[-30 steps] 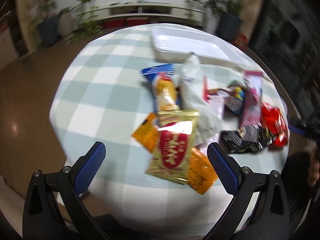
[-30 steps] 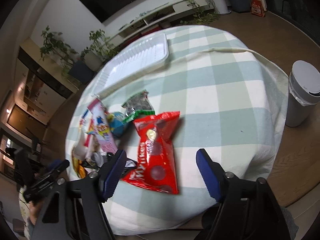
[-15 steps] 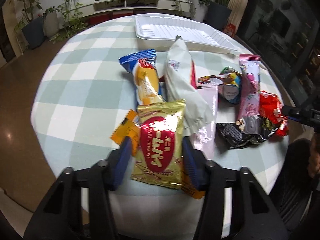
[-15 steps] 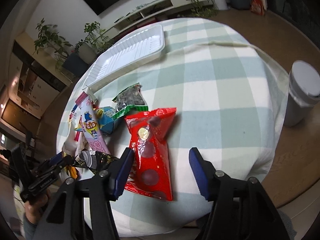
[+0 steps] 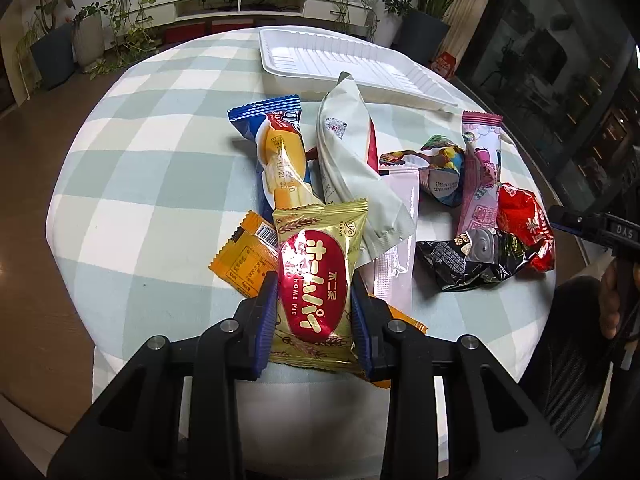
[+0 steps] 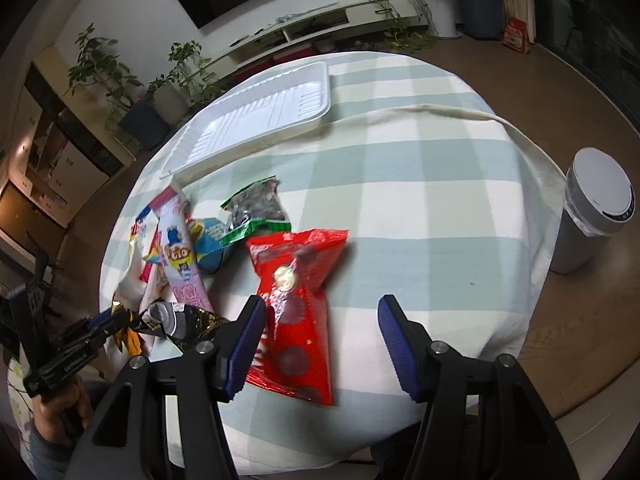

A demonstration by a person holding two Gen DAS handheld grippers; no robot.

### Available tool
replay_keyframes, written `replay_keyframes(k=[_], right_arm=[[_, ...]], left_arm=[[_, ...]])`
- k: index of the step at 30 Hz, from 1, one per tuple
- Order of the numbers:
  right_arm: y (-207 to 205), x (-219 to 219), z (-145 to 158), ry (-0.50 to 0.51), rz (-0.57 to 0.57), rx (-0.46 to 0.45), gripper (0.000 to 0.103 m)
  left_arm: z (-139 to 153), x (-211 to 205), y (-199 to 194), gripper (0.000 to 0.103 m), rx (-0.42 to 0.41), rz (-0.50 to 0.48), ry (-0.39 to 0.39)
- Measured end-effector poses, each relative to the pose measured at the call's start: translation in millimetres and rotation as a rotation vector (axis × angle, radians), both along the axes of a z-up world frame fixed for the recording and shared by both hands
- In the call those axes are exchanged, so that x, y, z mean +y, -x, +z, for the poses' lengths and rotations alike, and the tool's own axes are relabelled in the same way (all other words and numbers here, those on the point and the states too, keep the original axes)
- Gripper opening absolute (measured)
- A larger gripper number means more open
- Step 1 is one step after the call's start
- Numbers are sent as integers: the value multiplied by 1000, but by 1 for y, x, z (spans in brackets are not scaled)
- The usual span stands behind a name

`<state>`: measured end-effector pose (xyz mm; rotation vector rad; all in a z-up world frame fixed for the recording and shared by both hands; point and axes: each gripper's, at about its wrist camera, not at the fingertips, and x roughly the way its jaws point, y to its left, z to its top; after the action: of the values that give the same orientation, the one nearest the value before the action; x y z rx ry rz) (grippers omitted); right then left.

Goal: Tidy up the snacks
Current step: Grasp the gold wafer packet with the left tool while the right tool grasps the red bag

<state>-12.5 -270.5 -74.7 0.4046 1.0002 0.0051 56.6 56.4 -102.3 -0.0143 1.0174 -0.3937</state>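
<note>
My left gripper (image 5: 314, 300) is shut on a gold and red Home Pie packet (image 5: 316, 276) at the near edge of the snack pile. Around it lie an orange packet (image 5: 244, 260), a blue and yellow cake bar (image 5: 276, 152), a white pouch (image 5: 352, 160), a pink stick pack (image 5: 480, 172), a black wrapper (image 5: 472, 258) and a red bag (image 5: 528, 232). My right gripper (image 6: 322, 328) is open, its jaws on either side of the red bag (image 6: 296, 300) near the table's front edge. A white tray (image 6: 256, 120) sits empty at the back.
The round table has a green and white checked cloth (image 6: 420, 200). A green seed packet (image 6: 256, 208) and a blue packet (image 6: 212, 240) lie behind the red bag. A grey bin (image 6: 592, 208) stands on the floor to the right. Potted plants (image 5: 52, 40) line the far wall.
My left gripper moved forward and closed from wide open onto the Home Pie packet. My right gripper moved closer to the red bag and narrowed a little.
</note>
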Motion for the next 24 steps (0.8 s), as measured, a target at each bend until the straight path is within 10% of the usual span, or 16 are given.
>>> replay_keyframes(k=[13, 24], right_arm=[[-33, 39, -22, 71, 75, 126, 62], [-35, 48, -29, 160, 112, 119, 38]], left_arm=[[1, 9, 5, 31, -18, 19, 39], [-2, 6, 3, 31, -10, 6, 26]])
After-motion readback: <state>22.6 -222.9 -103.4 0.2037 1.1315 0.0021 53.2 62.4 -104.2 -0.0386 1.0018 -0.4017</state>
